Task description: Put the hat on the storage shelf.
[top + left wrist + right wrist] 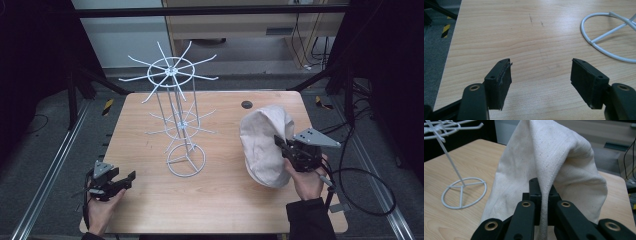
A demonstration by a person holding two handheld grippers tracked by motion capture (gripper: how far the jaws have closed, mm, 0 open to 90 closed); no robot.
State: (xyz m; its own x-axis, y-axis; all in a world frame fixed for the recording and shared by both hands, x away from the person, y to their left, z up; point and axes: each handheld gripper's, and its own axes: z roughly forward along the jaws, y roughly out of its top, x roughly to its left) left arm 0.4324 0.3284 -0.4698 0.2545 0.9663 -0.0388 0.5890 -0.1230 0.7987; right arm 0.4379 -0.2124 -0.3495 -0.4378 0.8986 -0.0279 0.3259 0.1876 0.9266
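rack (179, 112) mid-table | cloth (264, 145) right of it | table (210, 200) beneath both

Lab-like recording bay, wooden table (150, 210) in a black metal frame (210, 10), trailing cables (367, 200), grey floor (40, 145)

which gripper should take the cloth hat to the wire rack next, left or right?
Right, probably. The right gripper is shut on the cloth hat, lifted beside the white wire rack. The left gripper is open over bare table.
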